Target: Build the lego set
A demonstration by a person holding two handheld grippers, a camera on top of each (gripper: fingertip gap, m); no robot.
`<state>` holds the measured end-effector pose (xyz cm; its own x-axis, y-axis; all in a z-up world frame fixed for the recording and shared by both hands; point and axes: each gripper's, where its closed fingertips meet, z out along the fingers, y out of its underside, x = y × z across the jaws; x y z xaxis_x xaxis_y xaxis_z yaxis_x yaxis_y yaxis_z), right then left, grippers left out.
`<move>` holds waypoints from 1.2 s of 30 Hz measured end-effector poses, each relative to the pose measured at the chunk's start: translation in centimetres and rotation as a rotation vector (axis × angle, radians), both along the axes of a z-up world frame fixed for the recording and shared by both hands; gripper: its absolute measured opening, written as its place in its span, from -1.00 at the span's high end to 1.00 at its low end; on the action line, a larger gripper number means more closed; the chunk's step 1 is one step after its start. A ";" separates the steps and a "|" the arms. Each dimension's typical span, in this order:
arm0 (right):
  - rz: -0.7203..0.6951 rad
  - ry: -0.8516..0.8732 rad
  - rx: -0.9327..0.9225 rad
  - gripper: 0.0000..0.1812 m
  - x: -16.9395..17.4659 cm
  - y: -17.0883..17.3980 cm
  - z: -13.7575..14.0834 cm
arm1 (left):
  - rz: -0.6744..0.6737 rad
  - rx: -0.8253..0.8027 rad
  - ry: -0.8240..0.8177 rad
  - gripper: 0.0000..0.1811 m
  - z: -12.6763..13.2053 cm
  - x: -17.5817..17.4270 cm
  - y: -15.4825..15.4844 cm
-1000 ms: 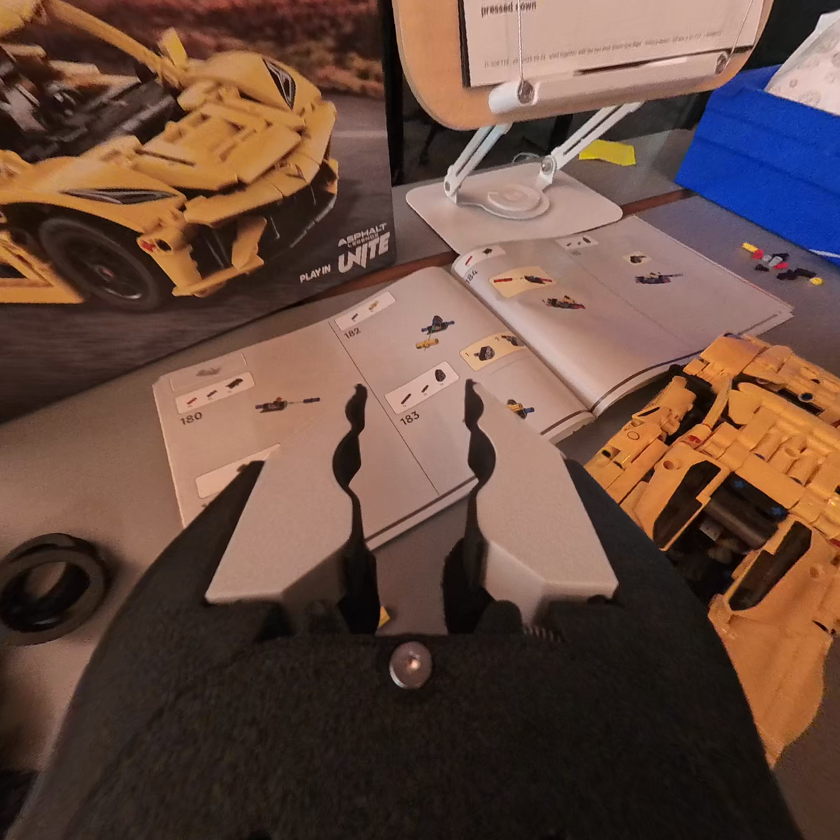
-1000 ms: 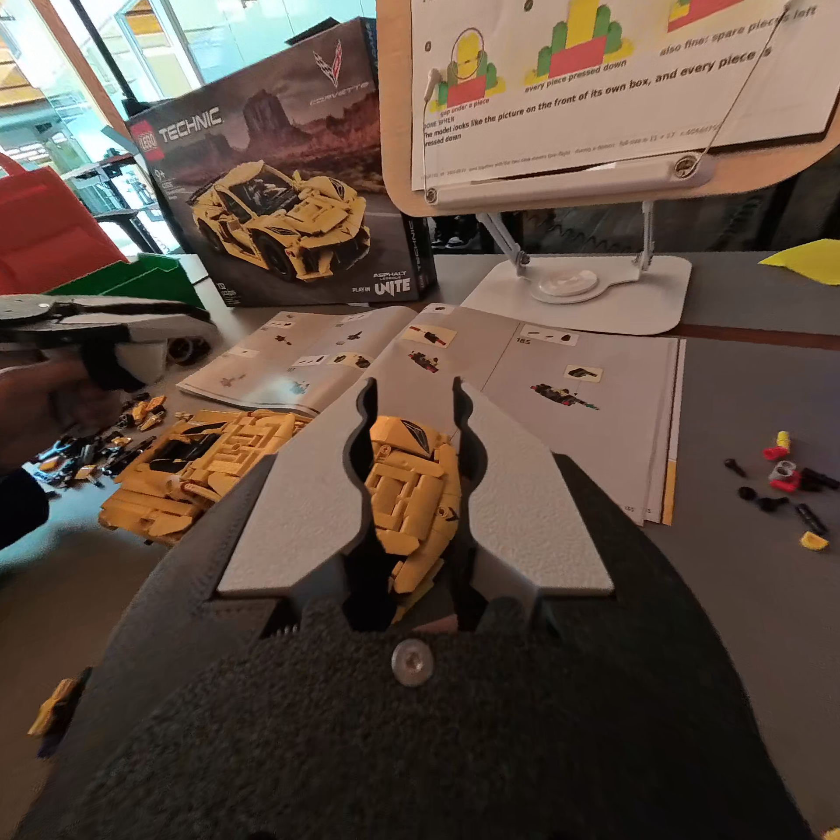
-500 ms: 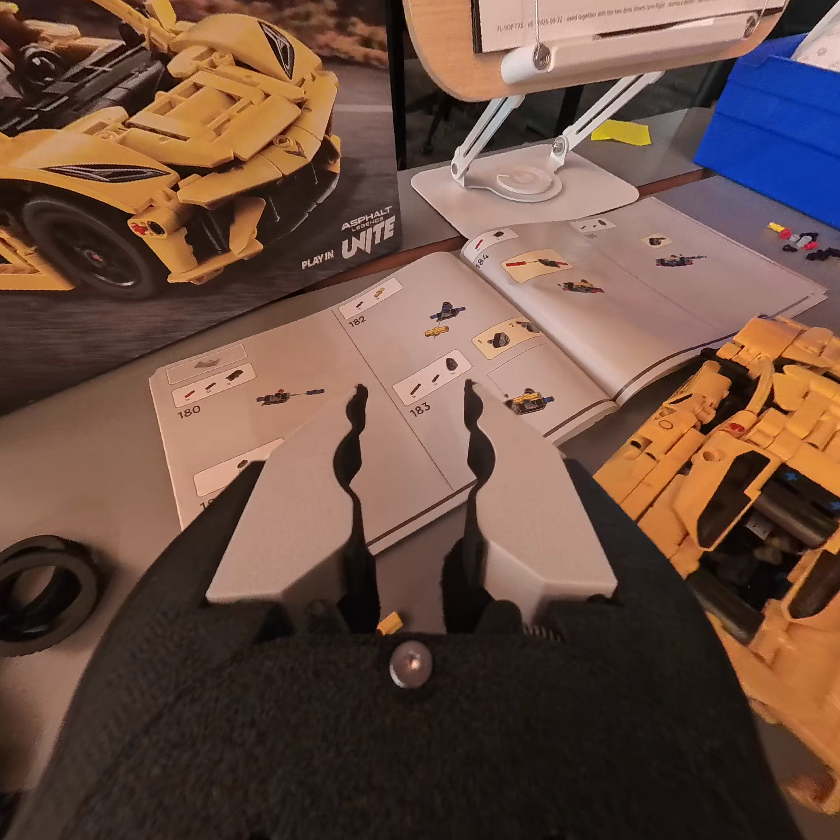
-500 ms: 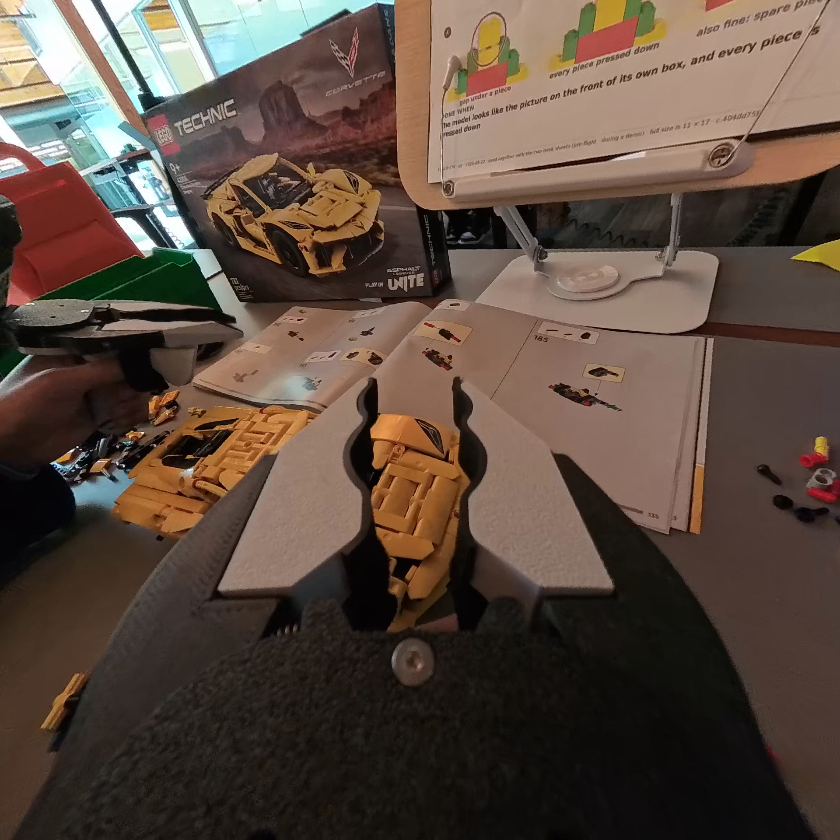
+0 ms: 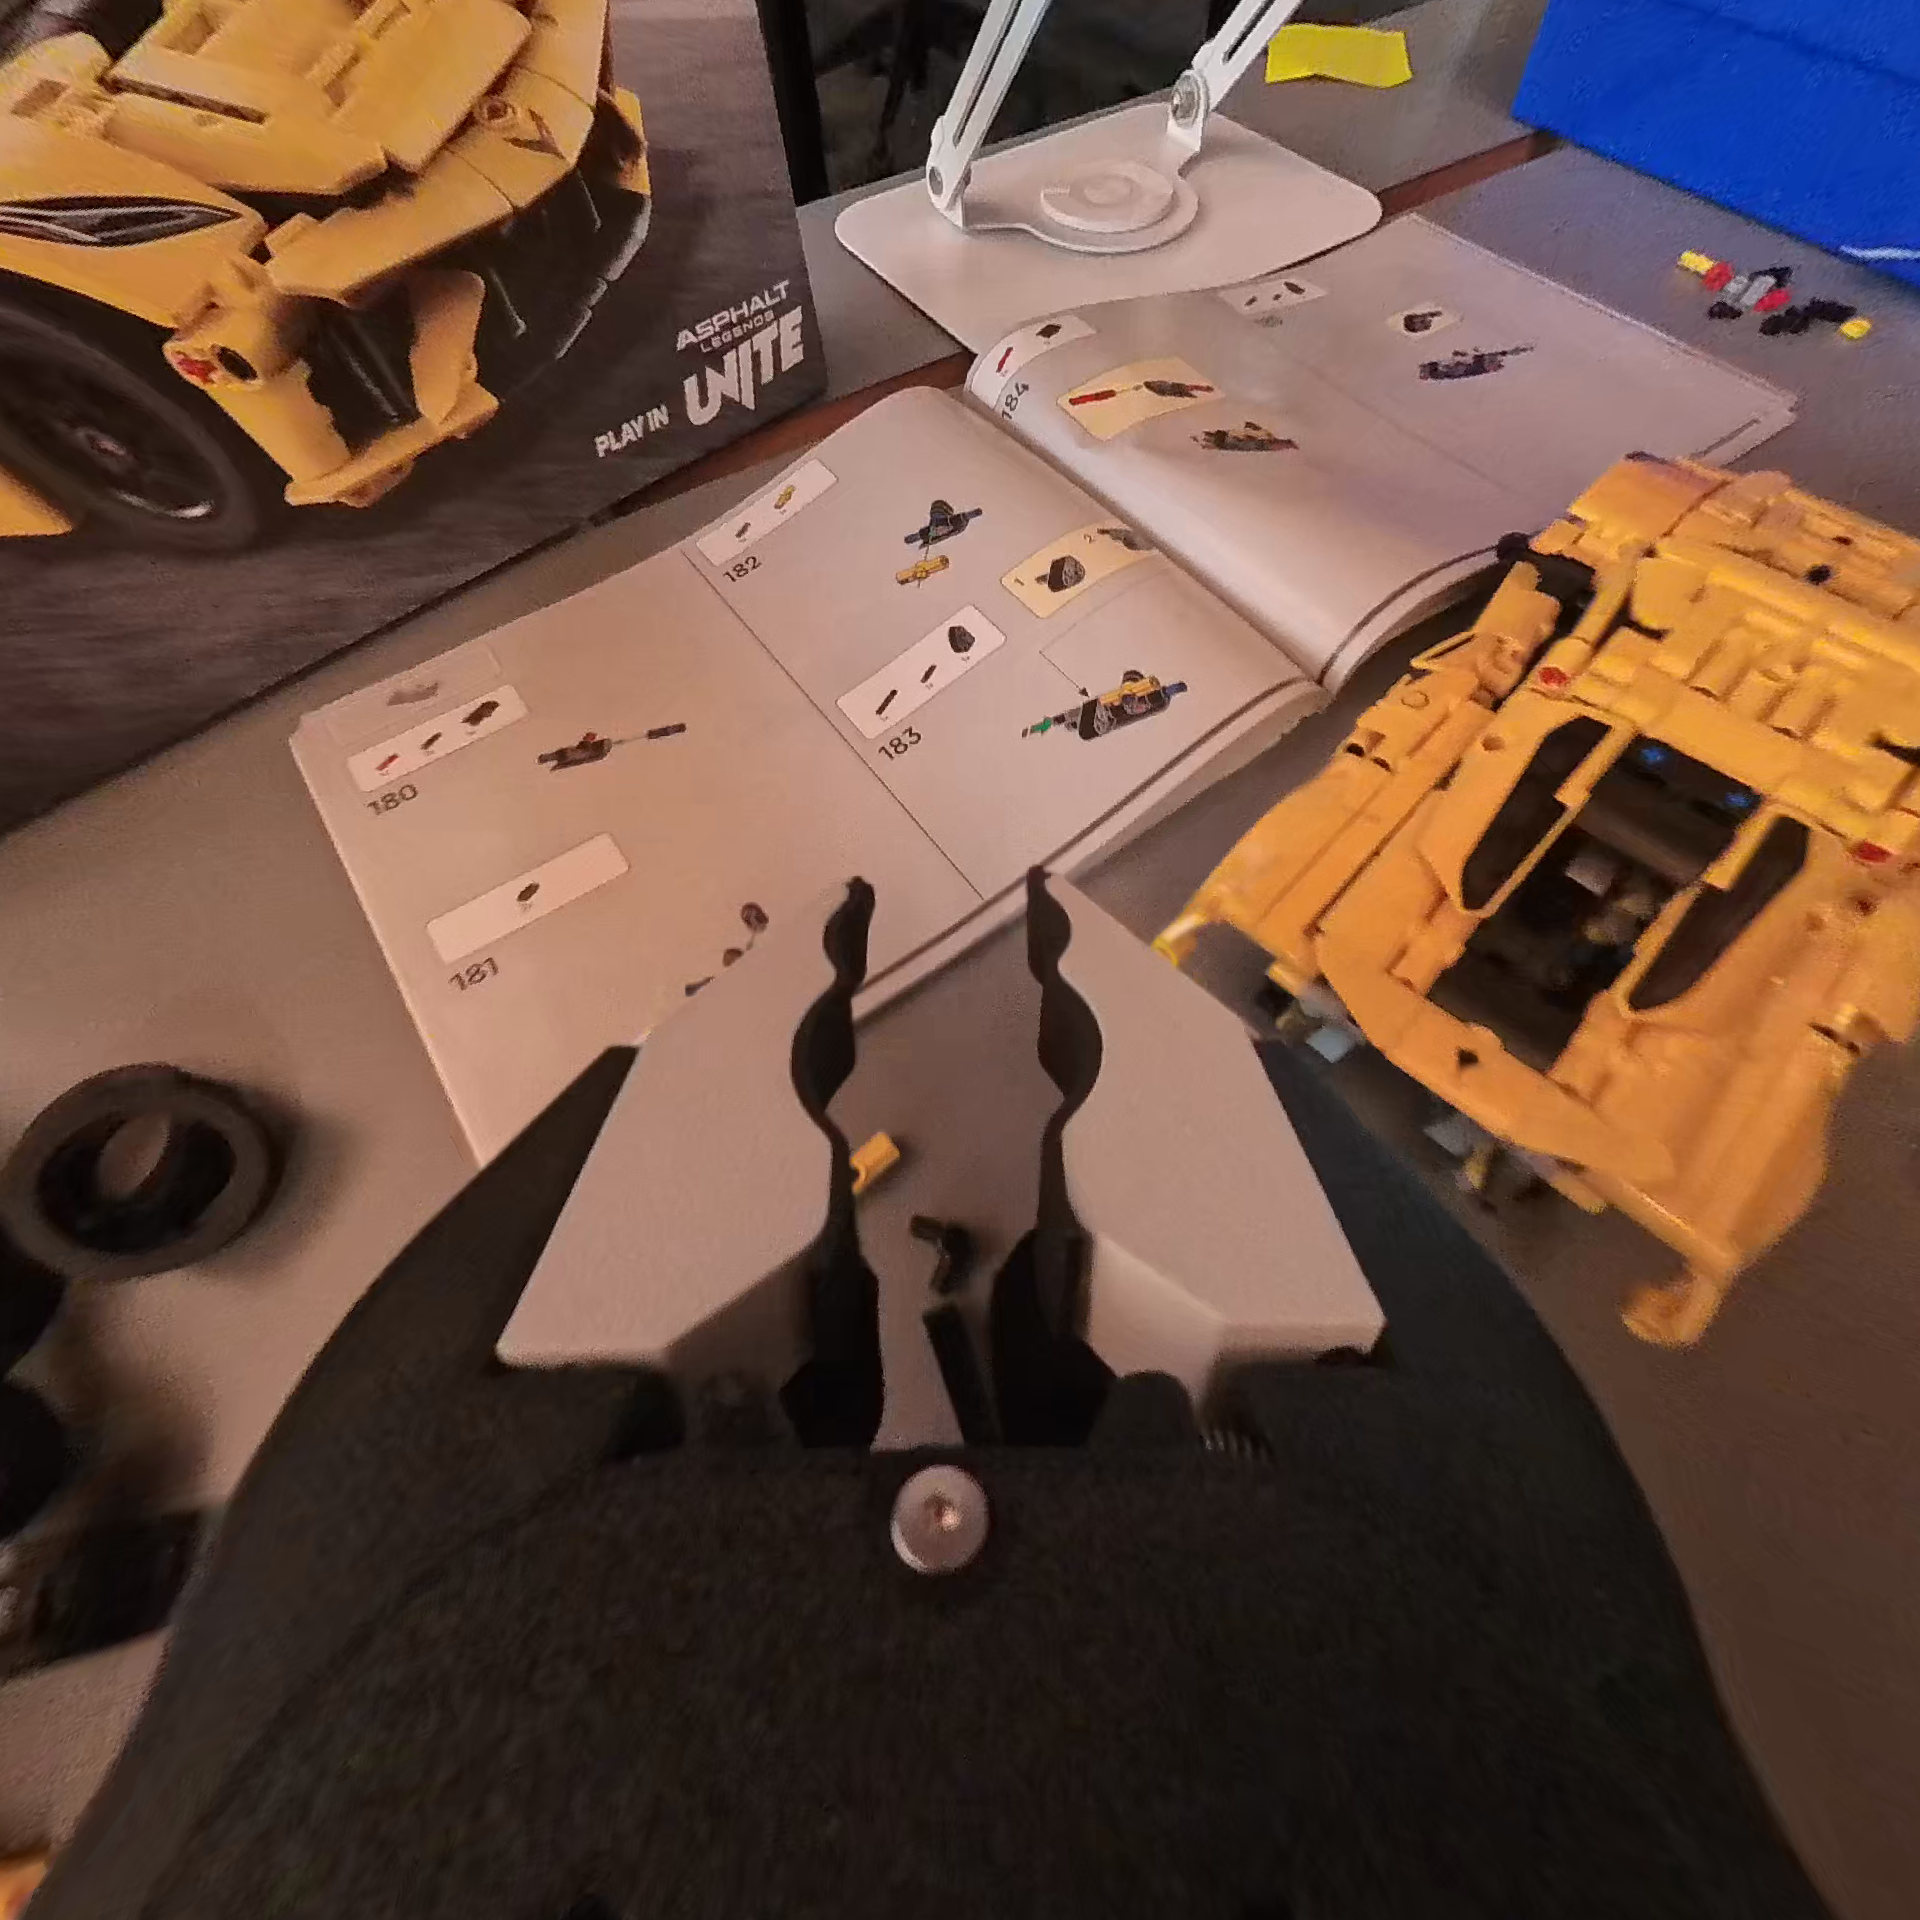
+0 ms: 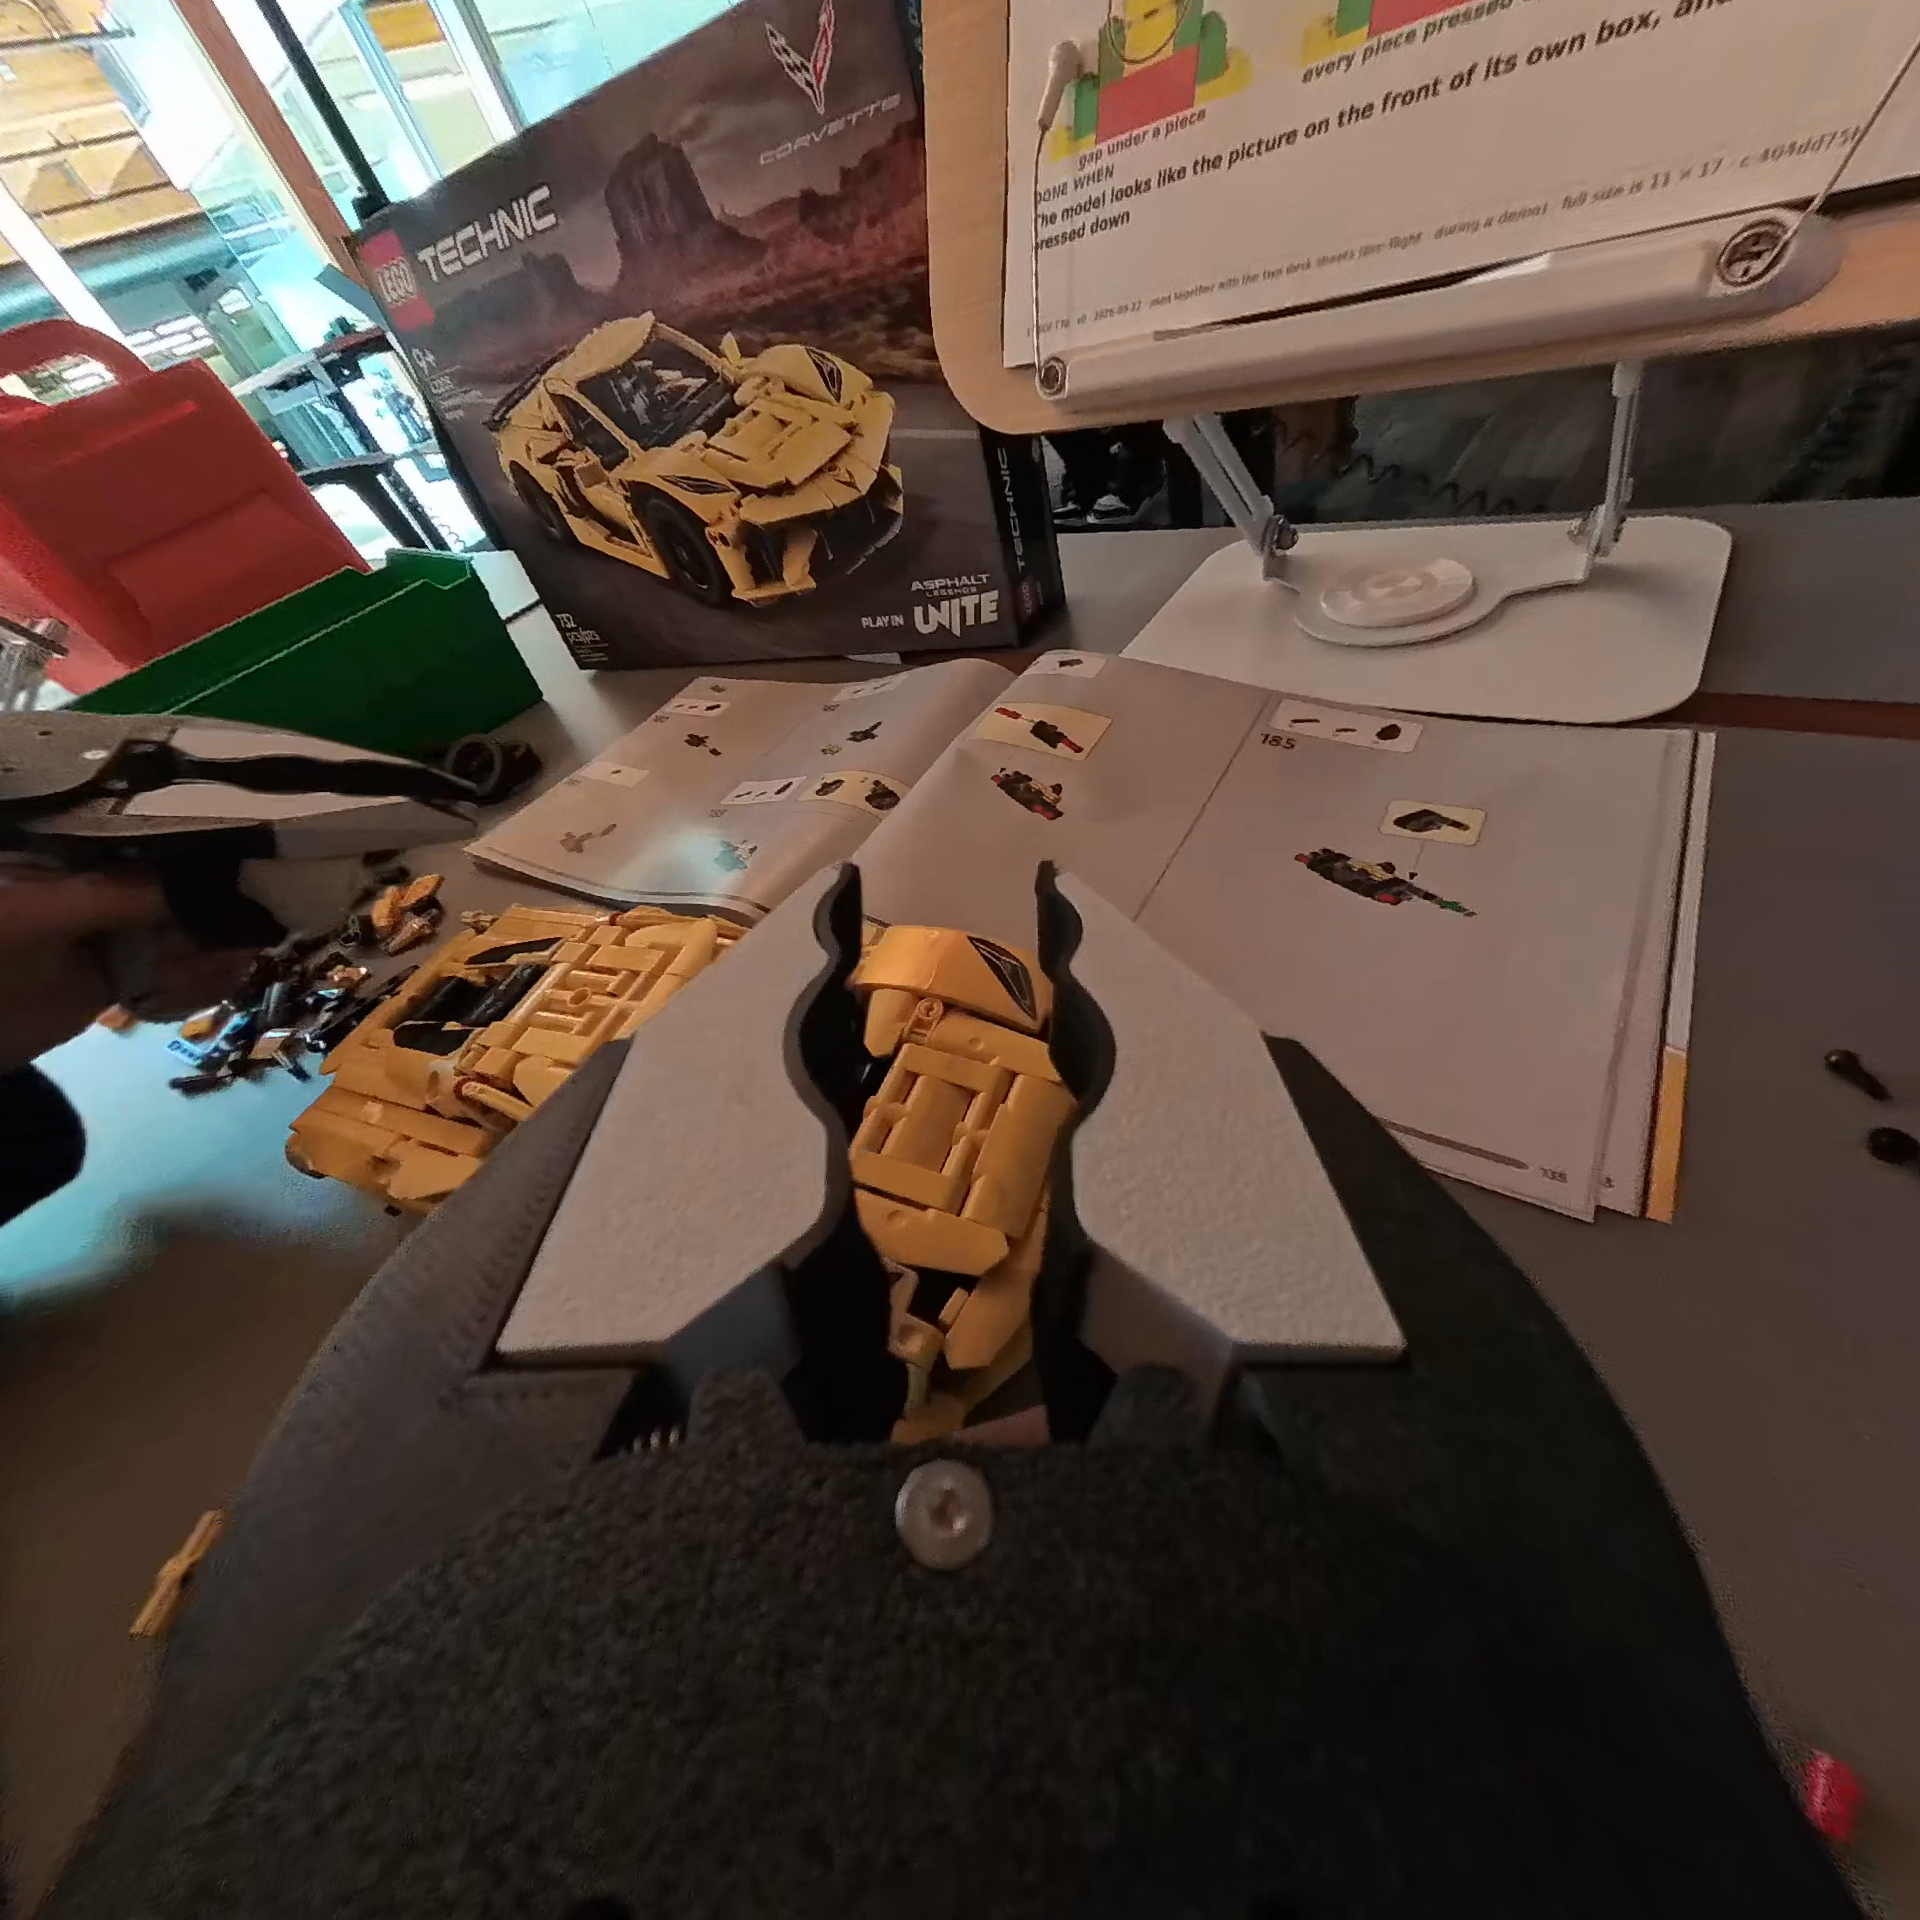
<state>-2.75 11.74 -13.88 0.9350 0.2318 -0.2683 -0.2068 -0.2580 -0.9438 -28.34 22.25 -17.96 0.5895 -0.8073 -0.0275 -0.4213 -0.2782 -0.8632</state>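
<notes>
The yellow car model [image 5: 1558,831] lies on the grey table, right of the open instruction booklet [image 5: 623,779]. My left gripper [image 5: 945,894] is open and empty above the booklet's near edge. A small yellow piece [image 5: 873,1158] and a black pin [image 5: 940,1242] lie on the table below its fingers. My right gripper [image 6: 945,883] is shut on the model's front section [image 6: 956,1091], which fills the gap between its fingers. The model's rear body [image 6: 499,1018] extends to the left. The left gripper [image 6: 416,800] shows there too, held in a hand.
The set's box [image 6: 727,416] stands behind the booklet [image 6: 1351,935]. A white stand base [image 6: 1455,623] is at the back. A black tyre [image 5: 135,1164] lies left. Loose pieces [image 6: 281,997] lie left of the model, small parts [image 5: 1766,301] far right. Blue bin [image 5: 1745,104], green bin [image 6: 312,665]. There is about 30 cm between the tips of the two grippers. To the black pin [image 5: 940,1242]: left tips about 8 cm, right tips about 30 cm.
My left gripper has pulled back and tilted down, so the small yellow piece and the black pin now show between its fingers. The right gripper has kept its grip and hardly moved.
</notes>
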 end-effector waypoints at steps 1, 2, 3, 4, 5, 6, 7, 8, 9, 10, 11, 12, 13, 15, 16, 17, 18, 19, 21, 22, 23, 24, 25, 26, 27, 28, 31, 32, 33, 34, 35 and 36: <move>0.000 -0.003 0.005 0.65 0.0 0.0 0.2 | 0.001 -0.001 -0.011 0.66 0.5 -0.2 -0.5; -0.002 -0.012 0.009 0.64 0.0 0.0 0.2 | -0.003 -0.010 -0.030 0.66 1.1 -0.2 -1.1; -0.007 -0.023 0.011 0.64 0.1 0.0 0.2 | -0.012 -0.028 -0.052 0.66 1.7 -0.1 -1.7; -0.011 -0.032 0.008 0.64 0.2 0.0 0.1 | -0.025 -0.048 -0.077 0.66 2.2 0.3 -2.3; -0.010 -0.036 -0.001 0.64 0.2 0.1 -0.2 | -0.040 -0.069 -0.103 0.67 2.7 0.8 -2.9; -0.007 -0.034 -0.010 0.64 0.2 0.1 -0.4 | -0.059 -0.095 -0.126 0.66 3.0 1.5 -3.6; -0.005 -0.028 -0.013 0.64 0.2 0.1 -0.5 | -0.083 -0.122 -0.146 0.66 3.2 2.3 -4.3; -0.004 -0.022 -0.012 0.64 0.2 0.1 -0.4 | -0.109 -0.143 -0.166 0.66 3.4 3.2 -5.0; -0.001 -0.017 -0.008 0.65 0.1 0.1 -0.3 | -0.130 -0.154 -0.177 0.66 3.3 4.1 -5.6; -0.001 -0.017 -0.004 0.65 0.1 0.0 -0.2 | -0.140 -0.152 -0.174 0.67 3.1 4.9 -5.9; -0.002 -0.018 0.001 0.65 0.1 0.0 0.0 | -0.137 -0.143 -0.164 0.66 2.8 5.5 -6.0; -0.003 -0.021 0.003 0.65 0.1 0.0 0.0 | -0.128 -0.132 -0.156 0.66 2.7 5.8 -5.9; -0.004 -0.022 0.003 0.65 0.1 -0.1 0.0 | -0.118 -0.125 -0.159 0.66 2.7 6.0 -5.9; -0.004 -0.019 -0.001 0.65 0.2 -0.1 0.0 | -0.110 -0.130 -0.179 0.66 2.9 6.2 -5.8; -0.005 -0.016 -0.001 0.65 0.2 -0.1 0.0 | -0.109 -0.138 -0.184 0.66 3.0 6.1 -5.7; -0.006 -0.013 0.000 0.66 0.2 -0.1 0.0 | -0.105 -0.140 -0.188 0.66 3.1 6.0 -5.6; -0.005 -0.010 -0.001 0.66 0.2 -0.1 0.0 | -0.101 -0.139 -0.192 0.66 3.2 5.8 -5.4; -0.003 -0.008 -0.001 0.66 0.2 -0.1 0.1 | -0.098 -0.137 -0.192 0.66 3.3 5.7 -5.2; -0.003 -0.009 0.001 0.66 0.1 -0.2 0.1 | -0.093 -0.132 -0.183 0.66 3.3 5.5 -5.0; -0.002 -0.012 0.000 0.66 0.0 -0.2 0.1 | -0.090 -0.125 -0.176 0.66 3.4 5.4 -4.9; -0.001 -0.014 -0.003 0.66 0.0 -0.1 0.0 | -0.087 -0.118 -0.168 0.66 3.4 5.4 -4.8; -0.001 -0.015 -0.006 0.66 0.0 -0.1 -0.1 | -0.084 -0.111 -0.159 0.66 3.4 5.3 -4.8; -0.002 -0.016 -0.009 0.66 0.0 -0.1 -0.2 | -0.079 -0.106 -0.149 0.66 3.3 5.3 -4.7; -0.003 -0.015 -0.009 0.66 0.1 -0.1 -0.2 | -0.076 -0.102 -0.142 0.66 3.3 5.2 -4.6; -0.004 -0.015 -0.010 0.66 0.1 -0.1 -0.2 | -0.074 -0.100 -0.138 0.66 3.2 5.2 -4.6; -0.004 -0.014 -0.011 0.66 0.1 -0.1 -0.3 | -0.072 -0.100 -0.135 0.66 3.2 5.2 -4.6; -0.006 -0.018 -0.013 0.66 0.1 -0.1 -0.4 | -0.070 -0.106 -0.140 0.66 3.2 5.1 -4.6; -0.005 -0.019 -0.015 0.66 0.1 -0.1 -0.4 | -0.070 -0.107 -0.143 0.66 3.3 5.1 -4.6; -0.003 -0.018 -0.017 0.66 0.0 -0.1 -0.5 | -0.071 -0.107 -0.145 0.66 3.3 5.1 -4.7; 0.008 0.013 -0.016 0.66 -0.2 -0.1 -0.3 | -0.073 -0.105 -0.149 0.66 3.5 5.1 -4.8; 0.029 0.089 -0.003 0.66 -0.6 -0.1 0.3 | -0.079 -0.100 -0.152 0.66 3.6 5.2 -4.9; 0.039 0.154 0.010 0.66 -0.7 -0.2 1.1 | -0.089 -0.090 -0.153 0.67 3.7 5.3 -5.0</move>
